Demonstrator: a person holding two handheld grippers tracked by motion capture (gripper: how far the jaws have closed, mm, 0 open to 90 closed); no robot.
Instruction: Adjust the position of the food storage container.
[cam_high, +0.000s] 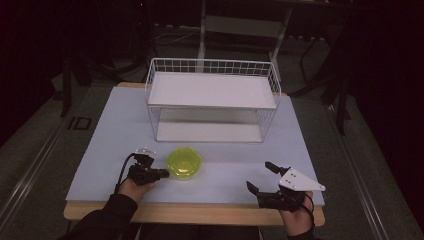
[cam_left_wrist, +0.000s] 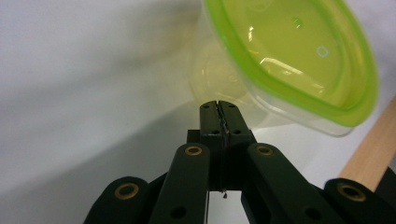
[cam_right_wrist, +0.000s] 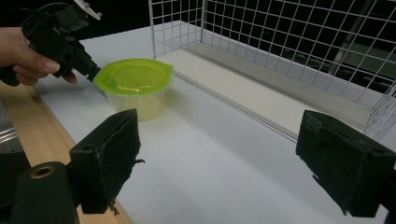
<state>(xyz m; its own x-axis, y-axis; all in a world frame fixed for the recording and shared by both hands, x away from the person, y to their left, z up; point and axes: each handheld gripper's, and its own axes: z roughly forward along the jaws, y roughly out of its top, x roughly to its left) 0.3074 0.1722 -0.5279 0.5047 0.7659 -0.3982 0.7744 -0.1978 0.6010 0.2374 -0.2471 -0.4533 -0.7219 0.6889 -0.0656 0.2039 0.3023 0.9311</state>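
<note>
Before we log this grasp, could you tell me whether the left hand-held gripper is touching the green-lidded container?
Cannot tell: left hand-held gripper, shut, meets container in the left gripper view; no gap or contact plainly shown.

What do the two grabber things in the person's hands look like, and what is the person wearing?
Each hand-held gripper is black. The left hand-held gripper has linkage arms with brass-coloured rivets and a black cable looping behind it. The right hand-held gripper carries a grey three-cornered plate on top, and its jaws have black foam-like pads. The person wears dark sleeves.
</note>
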